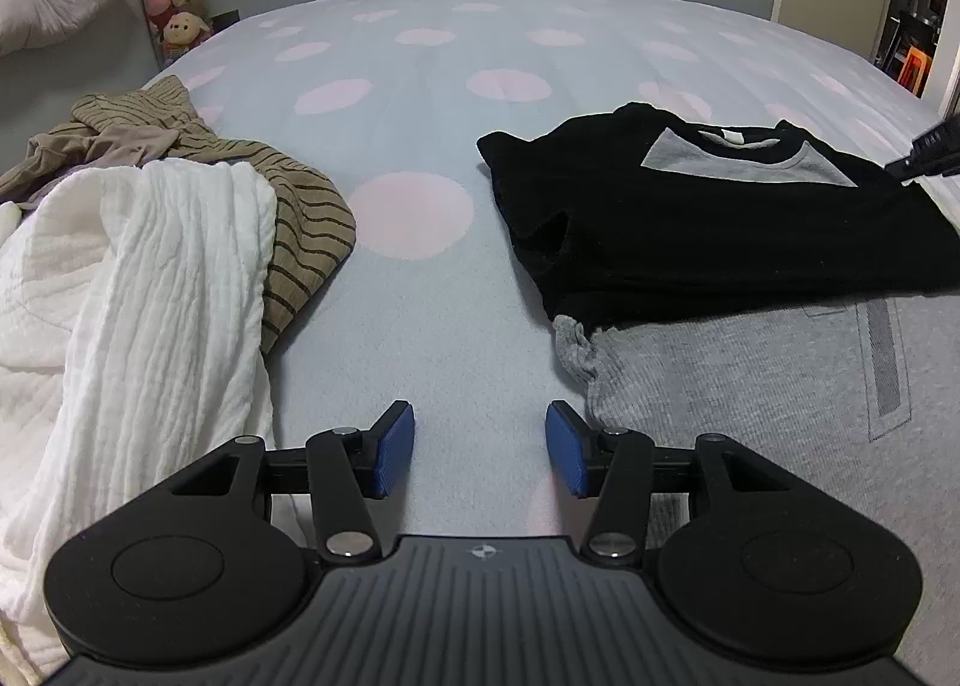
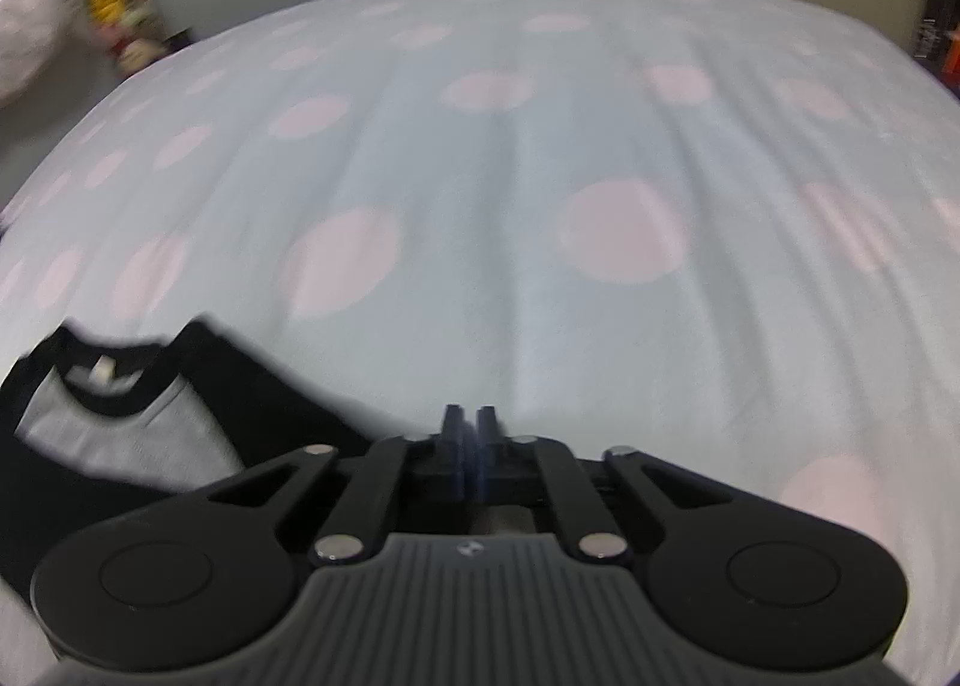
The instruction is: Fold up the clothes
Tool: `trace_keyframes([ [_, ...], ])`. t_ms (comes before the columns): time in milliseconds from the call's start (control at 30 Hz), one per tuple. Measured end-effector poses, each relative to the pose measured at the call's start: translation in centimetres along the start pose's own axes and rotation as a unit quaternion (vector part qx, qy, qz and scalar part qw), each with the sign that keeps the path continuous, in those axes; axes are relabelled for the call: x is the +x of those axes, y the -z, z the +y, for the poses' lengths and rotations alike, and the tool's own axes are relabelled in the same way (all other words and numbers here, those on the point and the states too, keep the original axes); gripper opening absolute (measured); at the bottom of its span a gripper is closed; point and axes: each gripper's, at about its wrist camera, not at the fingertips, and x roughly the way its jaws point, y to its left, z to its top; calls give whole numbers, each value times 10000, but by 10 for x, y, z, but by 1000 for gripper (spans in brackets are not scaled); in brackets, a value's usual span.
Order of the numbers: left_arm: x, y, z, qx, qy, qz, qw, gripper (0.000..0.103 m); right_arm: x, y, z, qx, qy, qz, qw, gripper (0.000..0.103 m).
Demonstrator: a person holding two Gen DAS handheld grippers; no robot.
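Left wrist view: left gripper [image 1: 480, 446] gapes empty beside the shirt [image 1: 720, 242], right gripper [image 2: 470, 428] pinched closed, so grab corners evenly

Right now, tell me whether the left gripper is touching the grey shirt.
Apart. The left wrist view shows the left gripper open over bare bedsheet, the grey shirt edge just beyond its right pad.

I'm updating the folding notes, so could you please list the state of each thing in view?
Black and grey shirt: partly folded, sleeves tucked in.
White garment: crumpled, unfolded.
Striped brown garment: crumpled, partly under the white one.
Left gripper: open, empty.
Right gripper: shut, empty.
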Motion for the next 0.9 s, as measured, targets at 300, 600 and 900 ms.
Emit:
trace_keyframes([
  [300, -2, -1, 2, -79, 61, 47, 9999, 47, -54, 26, -13, 289, -403, -166, 9986, 26],
  [600, -8, 1, 2, -112, 60, 169, 9998, 48, -102, 120, -10, -73, -332, -192, 9992, 33],
  [900, -8, 2, 1, -114, 81, 234, 9996, 49, -85, 129, 9, -715, -249, -117, 9971, 10],
])
